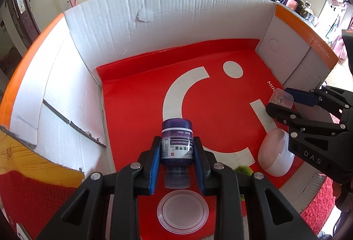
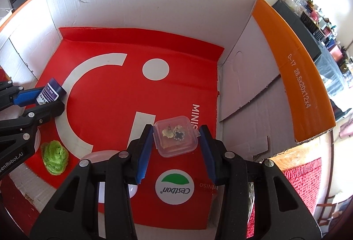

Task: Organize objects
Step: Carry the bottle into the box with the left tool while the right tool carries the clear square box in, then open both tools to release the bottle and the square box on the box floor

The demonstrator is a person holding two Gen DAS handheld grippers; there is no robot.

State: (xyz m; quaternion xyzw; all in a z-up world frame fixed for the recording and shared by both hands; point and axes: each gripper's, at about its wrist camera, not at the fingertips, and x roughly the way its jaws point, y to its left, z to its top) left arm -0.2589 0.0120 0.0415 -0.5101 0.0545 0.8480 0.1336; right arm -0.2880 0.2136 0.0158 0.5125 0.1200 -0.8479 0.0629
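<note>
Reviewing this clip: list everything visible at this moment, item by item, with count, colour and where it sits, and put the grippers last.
Cardboard box: one, white inside with orange rim, holds everything below.
Red sheet: one, red with white logo, lining the box floor.
Small bottle: one, dark purple with a white label, between the left gripper's pads, cap toward the camera.
Clear earring case: one, transparent, between the right gripper's pads.
Clear round lid: one, transparent, on the floor beneath the bottle.
Oval case: one, pale pink-white, near the box's front.
Fuzzy item: one, green, on the floor near the front.
Round sticker: one, white and green, on the sheet.
Left gripper: black, blue pads.
Right gripper: black, blue pads.
</note>
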